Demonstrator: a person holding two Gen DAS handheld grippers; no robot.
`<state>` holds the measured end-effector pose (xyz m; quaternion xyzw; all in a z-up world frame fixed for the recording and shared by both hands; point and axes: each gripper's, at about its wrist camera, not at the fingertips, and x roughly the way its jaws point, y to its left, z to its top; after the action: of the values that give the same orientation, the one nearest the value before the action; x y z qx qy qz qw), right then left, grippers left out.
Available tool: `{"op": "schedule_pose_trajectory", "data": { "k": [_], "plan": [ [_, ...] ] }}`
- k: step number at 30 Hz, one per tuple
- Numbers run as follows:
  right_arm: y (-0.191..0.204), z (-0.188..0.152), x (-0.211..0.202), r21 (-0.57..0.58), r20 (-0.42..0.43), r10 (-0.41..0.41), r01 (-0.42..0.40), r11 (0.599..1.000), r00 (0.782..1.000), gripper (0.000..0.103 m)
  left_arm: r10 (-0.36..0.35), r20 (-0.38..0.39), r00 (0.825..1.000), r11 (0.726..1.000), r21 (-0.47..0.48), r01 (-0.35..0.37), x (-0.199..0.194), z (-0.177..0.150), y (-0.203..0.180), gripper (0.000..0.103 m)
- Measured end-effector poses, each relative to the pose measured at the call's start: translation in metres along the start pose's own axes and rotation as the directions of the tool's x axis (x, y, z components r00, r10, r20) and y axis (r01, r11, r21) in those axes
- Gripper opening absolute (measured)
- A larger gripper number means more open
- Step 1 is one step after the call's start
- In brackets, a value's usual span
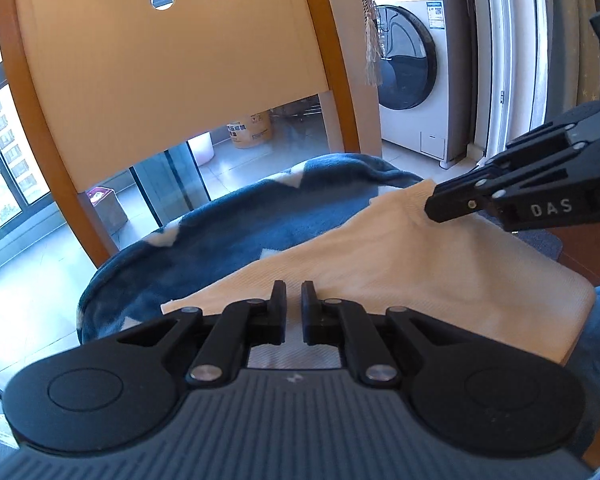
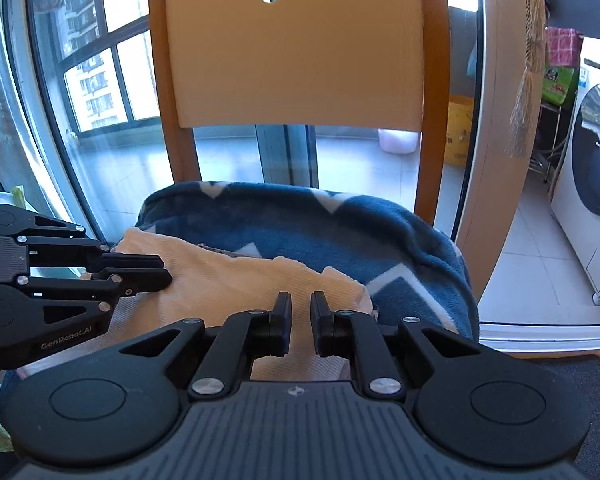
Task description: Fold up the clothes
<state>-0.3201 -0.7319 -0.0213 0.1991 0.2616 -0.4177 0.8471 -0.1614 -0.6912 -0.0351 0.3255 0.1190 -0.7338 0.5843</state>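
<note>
A cream ribbed garment (image 1: 440, 280) lies folded flat on a blue fleece blanket (image 1: 228, 248) that covers a chair seat. My left gripper (image 1: 293, 296) hovers low over the garment's near-left edge. Its jaws stand a narrow gap apart, with only flat cloth showing behind them. In the right wrist view the garment (image 2: 228, 280) reaches from the left gripper (image 2: 166, 274) across to my right gripper (image 2: 301, 304). The right gripper, also narrowly open, sits over the garment's right end. From the left wrist view the right gripper (image 1: 432, 210) has its tips against the garment's far corner.
The wooden chair back (image 2: 296, 52) rises directly behind the blanket (image 2: 400, 236). A washing machine (image 1: 416, 64) stands to the right beyond a door frame (image 2: 496, 120). A glass sliding door and tiled balcony floor lie behind the chair. A tassel (image 2: 520, 112) hangs at the right.
</note>
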Motion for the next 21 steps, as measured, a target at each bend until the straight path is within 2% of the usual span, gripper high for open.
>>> {"op": "schedule_pose_trajectory", "data": {
  "k": [3,5,7,11,15,17,18,20,21],
  "plan": [
    [0.006,-0.008,-0.016,0.014,0.009,0.01,-0.01,1.0,1.0,0.017,0.016,-0.008,1.0,1.0,0.001,-0.016,-0.007,0.001,-0.003,0.007],
    [0.011,-0.015,-0.026,0.021,0.011,0.012,-0.012,1.0,1.0,0.024,0.019,-0.011,1.0,1.0,-0.001,-0.02,-0.012,0.0,-0.007,0.009],
    [0.015,-0.022,-0.034,0.025,0.011,0.01,-0.01,1.0,1.0,0.039,0.025,-0.008,1.0,1.0,-0.007,-0.025,-0.019,-0.002,-0.012,0.017],
    [0.021,-0.035,-0.052,0.04,0.019,-0.002,0.001,0.999,1.0,0.047,0.028,-0.008,1.0,0.999,-0.032,-0.029,-0.032,-0.009,-0.02,0.024],
    [0.023,-0.047,-0.069,0.074,0.027,-0.013,0.011,0.997,1.0,0.063,0.037,-0.006,0.999,0.997,-0.067,-0.037,-0.049,-0.018,-0.026,0.039],
    [0.025,-0.053,-0.078,0.097,0.035,-0.018,0.015,0.995,0.999,0.069,0.036,-0.007,0.999,0.996,-0.084,-0.037,-0.057,-0.022,-0.027,0.042],
    [0.026,-0.056,-0.082,0.109,0.04,-0.02,0.016,0.994,0.999,0.076,0.037,-0.008,0.999,0.994,-0.099,-0.037,-0.063,-0.024,-0.027,0.047],
    [0.031,-0.062,-0.091,0.116,0.049,-0.026,0.02,0.993,0.998,0.083,0.035,-0.008,0.999,0.992,-0.12,-0.036,-0.072,-0.027,-0.027,0.058],
    [0.034,-0.064,-0.094,0.116,0.052,-0.029,0.022,0.993,0.998,0.089,0.035,-0.002,0.999,0.991,-0.131,-0.035,-0.077,-0.03,-0.027,0.068]
  ]
}}
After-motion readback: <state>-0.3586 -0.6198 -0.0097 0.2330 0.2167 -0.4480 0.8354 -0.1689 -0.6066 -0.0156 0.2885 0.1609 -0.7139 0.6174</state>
